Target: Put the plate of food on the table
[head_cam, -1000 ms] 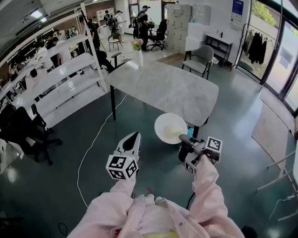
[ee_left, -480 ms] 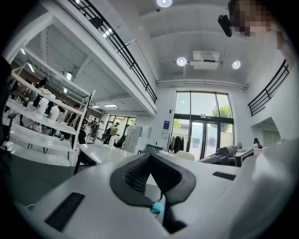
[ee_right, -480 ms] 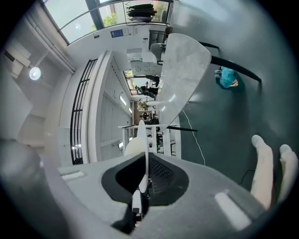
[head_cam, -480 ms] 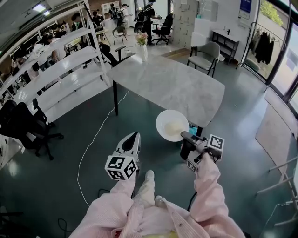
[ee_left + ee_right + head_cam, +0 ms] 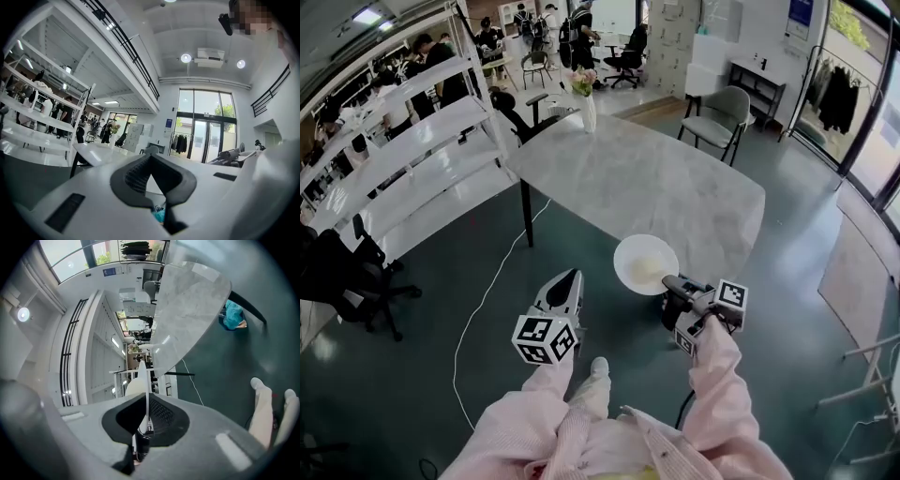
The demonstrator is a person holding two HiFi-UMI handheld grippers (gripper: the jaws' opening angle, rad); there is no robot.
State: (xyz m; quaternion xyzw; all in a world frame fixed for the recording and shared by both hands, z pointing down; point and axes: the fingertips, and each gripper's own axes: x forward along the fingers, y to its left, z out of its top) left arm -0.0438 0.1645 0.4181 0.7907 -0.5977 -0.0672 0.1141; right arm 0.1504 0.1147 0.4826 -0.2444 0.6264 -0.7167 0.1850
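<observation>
I have the plate (image 5: 624,255) pinched by its near rim in the right gripper (image 5: 668,282). The fingers (image 5: 162,415) are closed to a narrow slit on the thin white edge, and the plate hangs in the air right at the near edge of the grey marble surface (image 5: 656,173), not yet resting on it. The pale mound of food (image 5: 647,270) sits at the plate's middle, so my first concern is keeping the plate flat. A grip on one side of the rim gives the weight a long lever, and any droop of the far edge could slide the food off. I'd carry the plate well in over the surface, then lower it until its base sits fully on the marble before easing the fingers off. I judge the near half of the surface the best spot, since the vase of flowers (image 5: 585,98) stands at its far corner, well apart. The left gripper (image 5: 570,277) hovers short of the surface's near edge, its fingers together on nothing. I could bring it under the plate's free side if the plate sags; otherwise I'd keep it off the surface. After release I'd draw the right gripper straight back from the surface so the rim isn't dragged.
</observation>
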